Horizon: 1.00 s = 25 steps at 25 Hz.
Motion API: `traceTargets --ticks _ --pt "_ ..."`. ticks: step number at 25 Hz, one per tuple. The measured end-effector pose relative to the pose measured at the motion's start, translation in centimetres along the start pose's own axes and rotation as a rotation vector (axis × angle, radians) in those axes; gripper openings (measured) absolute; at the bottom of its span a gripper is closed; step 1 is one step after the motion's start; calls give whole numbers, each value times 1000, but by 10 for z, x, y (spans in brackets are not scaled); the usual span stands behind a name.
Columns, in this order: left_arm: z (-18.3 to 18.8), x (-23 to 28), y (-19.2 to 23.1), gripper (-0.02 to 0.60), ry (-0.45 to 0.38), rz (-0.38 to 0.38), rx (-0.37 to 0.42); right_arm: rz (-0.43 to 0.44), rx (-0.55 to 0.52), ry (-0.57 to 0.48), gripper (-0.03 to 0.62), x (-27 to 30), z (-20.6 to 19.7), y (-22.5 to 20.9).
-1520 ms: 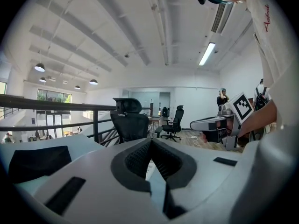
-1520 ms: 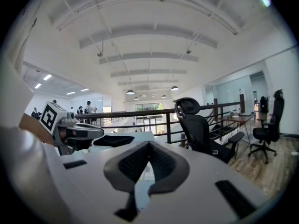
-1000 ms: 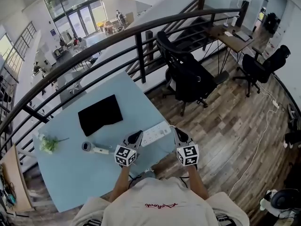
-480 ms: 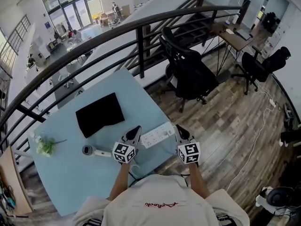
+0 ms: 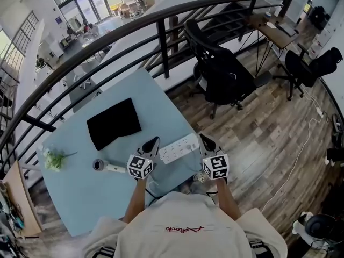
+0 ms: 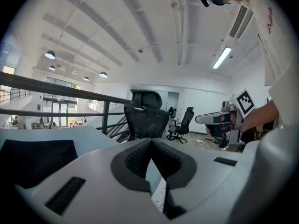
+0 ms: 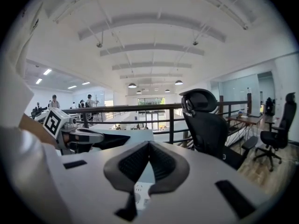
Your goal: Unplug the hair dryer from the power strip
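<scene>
The hair dryer (image 5: 103,167) lies on the blue bench (image 5: 91,203), off to the left of the power strip (image 5: 179,148) and apart from it. I cannot make out its plug in the power strip from here, and I cannot follow its cord.

My left gripper (image 5: 154,140) has its tip just beside the left end of the power strip. My right gripper (image 5: 205,138) has its tip just beside the right end. Both grippers are squeezed tight together, and there is nothing between the jaws of either one.

Both grippers have slid a little closer in over the last second, so now they sit one at each end of the power strip. I think this means I am just getting into place. No pulling has started yet. To grab the plug I will have to open one gripper first, and I may need the other one to hold the power strip down.

Behind the power strip is a black mat (image 5: 114,122). Far left of the power strip is a small plant (image 5: 54,160).
</scene>
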<state>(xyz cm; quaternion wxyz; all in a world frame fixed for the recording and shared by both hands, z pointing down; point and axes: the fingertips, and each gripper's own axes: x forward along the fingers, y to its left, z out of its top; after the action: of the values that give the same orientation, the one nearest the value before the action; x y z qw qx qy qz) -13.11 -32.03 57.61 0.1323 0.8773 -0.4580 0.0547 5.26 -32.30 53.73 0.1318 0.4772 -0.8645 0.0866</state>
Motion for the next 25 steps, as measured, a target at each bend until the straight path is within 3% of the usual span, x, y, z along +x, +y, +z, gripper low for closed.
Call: traceTargets --ticks 6,12,25 --pt "-9 12 -4 8 51 33 28 51 7 14 17 8 -8 -18" --pt "-32 16 -3 8 96 54 0 76 25 58 17 17 -27 -24" --pt "-86 17 -1 9 192 14 -40 105 64 176 17 24 -81 0"
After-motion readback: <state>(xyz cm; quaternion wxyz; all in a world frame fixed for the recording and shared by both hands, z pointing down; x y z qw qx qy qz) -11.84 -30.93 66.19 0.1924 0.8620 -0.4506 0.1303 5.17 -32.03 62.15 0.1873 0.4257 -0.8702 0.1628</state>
